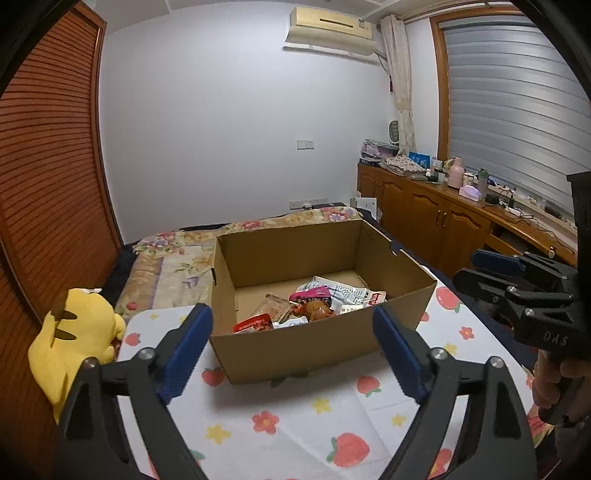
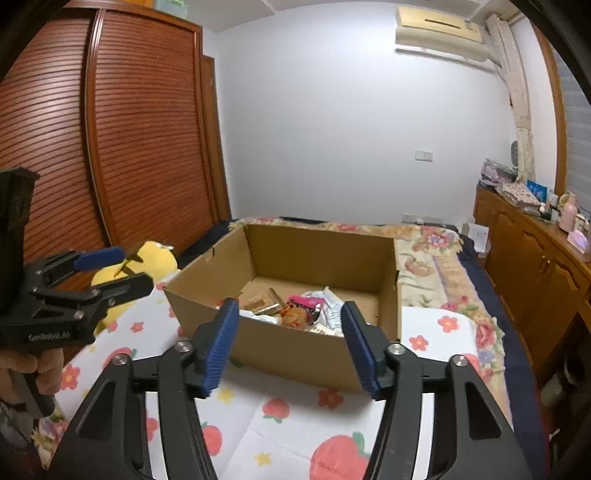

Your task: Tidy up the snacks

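A cardboard box is sitting open-topped on a white cloth printed with strawberries and little flowers, spread over the near end of a bed. The snacks are all lying inside the box, heaped toward its near right part: a pink packet, a white wrapper with printing, a clear-wrapped brown piece, a red-labelled pack and a tan biscuit-like pack. The far left of the box floor is showing bare cardboard.

The left gripper is hovering in front of the box's near wall, its blue pads standing spread wide with nothing between them. The right gripper is hovering just beside it, aimed at the same box from slightly further right, its blue pads parted but less widely, and it too is gripping nothing. Each tool is showing at the edge of the other's view, and a hand is wrapping the right one's handle.

A yellow plush toy is resting at the left edge of the cloth against a louvred wooden wardrobe. Beyond the box a floral quilt is covering the bed. A wooden cabinet cluttered with bottles and folded fabric is running under the window blind, and an air conditioner is hanging high on the white wall
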A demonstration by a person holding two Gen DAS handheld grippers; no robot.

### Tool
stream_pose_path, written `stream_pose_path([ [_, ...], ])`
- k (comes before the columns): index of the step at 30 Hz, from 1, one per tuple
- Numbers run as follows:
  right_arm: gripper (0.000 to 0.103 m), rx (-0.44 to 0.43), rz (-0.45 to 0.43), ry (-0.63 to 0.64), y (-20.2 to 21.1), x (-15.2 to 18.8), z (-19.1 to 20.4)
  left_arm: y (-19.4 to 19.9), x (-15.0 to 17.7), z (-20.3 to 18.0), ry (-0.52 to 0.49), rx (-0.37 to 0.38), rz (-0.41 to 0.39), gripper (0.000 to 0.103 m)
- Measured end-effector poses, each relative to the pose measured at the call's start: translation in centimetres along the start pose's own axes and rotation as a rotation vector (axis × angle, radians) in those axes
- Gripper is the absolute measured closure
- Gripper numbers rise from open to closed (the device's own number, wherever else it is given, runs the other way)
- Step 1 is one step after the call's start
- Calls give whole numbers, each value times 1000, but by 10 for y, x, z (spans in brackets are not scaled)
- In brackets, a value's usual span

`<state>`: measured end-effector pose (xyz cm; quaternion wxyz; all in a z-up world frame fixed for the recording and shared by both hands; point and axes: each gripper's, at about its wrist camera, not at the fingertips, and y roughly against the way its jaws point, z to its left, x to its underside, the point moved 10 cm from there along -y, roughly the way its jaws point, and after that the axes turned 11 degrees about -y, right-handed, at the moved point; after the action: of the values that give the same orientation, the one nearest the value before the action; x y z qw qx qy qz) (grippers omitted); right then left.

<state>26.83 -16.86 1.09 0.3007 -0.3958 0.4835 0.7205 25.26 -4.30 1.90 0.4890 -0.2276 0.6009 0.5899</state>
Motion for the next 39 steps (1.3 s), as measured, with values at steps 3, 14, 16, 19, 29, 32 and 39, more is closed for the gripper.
stream_pose_path([
  [3, 38, 14, -10, -1, 12, -1, 2, 12, 0, -2, -3, -17, 1, 8],
  [14, 0, 85, -75, -14, 46, -4, 0, 37, 3, -3, -1, -95, 0, 0],
  [16, 0, 93, -73, -10, 48, -2, 1, 42, 6, -1, 6, -116, -8, 0],
  [19, 0, 108, -74, -6, 52, 1, 1, 51, 11, 0, 19, -144, -10, 0],
  [29, 0, 137, -103, -31, 77, 15, 1, 77, 36, -8, 55, -163, -29, 0],
  [32, 0, 153, -130, -32, 89, 21, 1, 83, 44, -11, 63, -167, -25, 0],
  [39, 0, 176, -159, -40, 108, 33, 1, 93, 54, -18, 51, -192, -29, 0],
])
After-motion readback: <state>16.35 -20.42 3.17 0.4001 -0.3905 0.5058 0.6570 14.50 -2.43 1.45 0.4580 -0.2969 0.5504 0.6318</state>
